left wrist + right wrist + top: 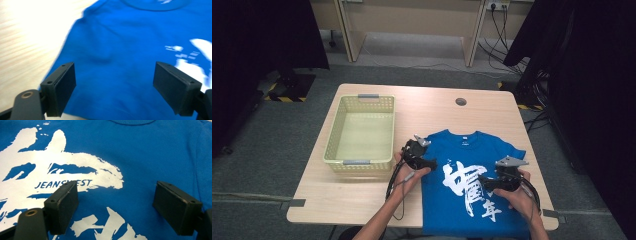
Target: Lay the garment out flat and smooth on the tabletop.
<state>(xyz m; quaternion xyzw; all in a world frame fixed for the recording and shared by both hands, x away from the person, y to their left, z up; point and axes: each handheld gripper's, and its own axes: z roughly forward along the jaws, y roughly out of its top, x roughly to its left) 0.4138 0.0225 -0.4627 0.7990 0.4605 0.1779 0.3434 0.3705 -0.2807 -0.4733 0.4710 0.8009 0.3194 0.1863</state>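
Note:
A blue T-shirt [472,150] with a large white print lies flat on the near right part of the wooden table [437,112], its collar toward the far side. My left gripper [431,163] hovers over the shirt's left sleeve edge, jaws wide apart and nothing between them. In the left gripper view the open left gripper [113,87] frames plain blue T-shirt [120,50] cloth beside bare table [22,42]. My right gripper [484,183] sits over the print on the right half, also open. In the right gripper view the open right gripper [115,207] hangs above the T-shirt [155,152] and its white lettering.
A pale yellow-green plastic basket [332,137] with grey handles stands on the table's left side, close to my left hand. A round cable hole [461,101] is near the far edge. Dark curtains flank both sides, and cables lie on the floor at the right.

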